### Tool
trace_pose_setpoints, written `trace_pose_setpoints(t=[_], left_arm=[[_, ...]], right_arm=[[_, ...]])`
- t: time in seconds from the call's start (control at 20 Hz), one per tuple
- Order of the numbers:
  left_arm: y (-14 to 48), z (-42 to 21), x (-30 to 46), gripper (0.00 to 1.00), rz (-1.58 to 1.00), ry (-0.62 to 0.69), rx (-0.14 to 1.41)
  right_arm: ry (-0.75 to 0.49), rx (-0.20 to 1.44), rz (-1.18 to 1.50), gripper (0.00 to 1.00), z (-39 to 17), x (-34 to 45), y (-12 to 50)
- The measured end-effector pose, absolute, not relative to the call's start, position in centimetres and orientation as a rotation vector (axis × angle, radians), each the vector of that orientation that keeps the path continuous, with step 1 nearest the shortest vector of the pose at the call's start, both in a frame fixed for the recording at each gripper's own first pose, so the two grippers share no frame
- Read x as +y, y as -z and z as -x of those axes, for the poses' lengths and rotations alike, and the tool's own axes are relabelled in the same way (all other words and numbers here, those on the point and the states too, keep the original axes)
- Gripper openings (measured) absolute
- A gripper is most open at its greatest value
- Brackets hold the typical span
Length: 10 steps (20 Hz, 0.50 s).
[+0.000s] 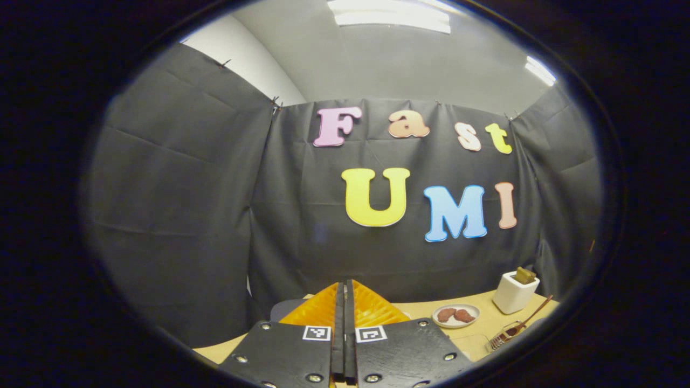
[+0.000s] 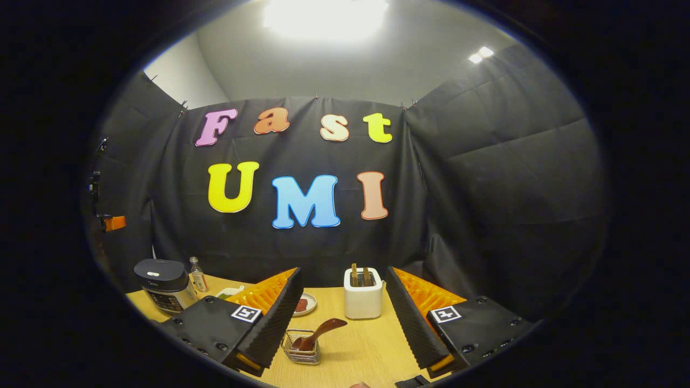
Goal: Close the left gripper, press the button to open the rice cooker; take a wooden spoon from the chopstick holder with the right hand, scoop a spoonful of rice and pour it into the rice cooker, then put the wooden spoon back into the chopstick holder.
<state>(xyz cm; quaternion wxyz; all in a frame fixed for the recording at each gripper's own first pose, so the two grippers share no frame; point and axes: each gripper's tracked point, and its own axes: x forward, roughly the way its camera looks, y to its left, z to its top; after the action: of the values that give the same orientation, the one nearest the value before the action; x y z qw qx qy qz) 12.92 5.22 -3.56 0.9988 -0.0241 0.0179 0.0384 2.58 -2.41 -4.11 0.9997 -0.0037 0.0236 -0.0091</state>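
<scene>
Two grippers, two states: left gripper (image 1: 343, 302) is pressed together, a blunt tip for poking the button, I reckon; right gripper (image 2: 342, 312) is spread wide, lined up on the spoon (image 2: 319, 333). Spoon leans in the wire holder (image 2: 302, 350), brown, handle up-right; cooker (image 2: 164, 291) sits far left on the table (image 2: 366, 350), lid down, dark top.

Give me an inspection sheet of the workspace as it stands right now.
Surface: wooden table.
Job's things: rice cooker lid shut, far left; wooden spoon standing tilted in wire holder.
Clutter: toaster with bread slices, plate with two brown pieces, small bottle.
Grippers: left gripper shut, holding nothing; right gripper open, facing the holder.
Cables: nothing seen.
Surroundings: black cloth wall, ceiling lights.
</scene>
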Motion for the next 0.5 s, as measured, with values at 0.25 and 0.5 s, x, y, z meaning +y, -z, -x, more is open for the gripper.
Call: trace_pose_setpoints(t=[0.25,0.5], left_arm=[[8.3,-16.0,6.1,0.00,0.077,-0.053,0.104],[13.8,-18.9,6.0,0.00,0.074,-0.024,0.187]], right_arm=[[0.058,0.054,0.022,0.96,-3.4,-1.7,4.3],[0.082,0.072,0.031,0.96,-4.5,-1.0,4.9]])
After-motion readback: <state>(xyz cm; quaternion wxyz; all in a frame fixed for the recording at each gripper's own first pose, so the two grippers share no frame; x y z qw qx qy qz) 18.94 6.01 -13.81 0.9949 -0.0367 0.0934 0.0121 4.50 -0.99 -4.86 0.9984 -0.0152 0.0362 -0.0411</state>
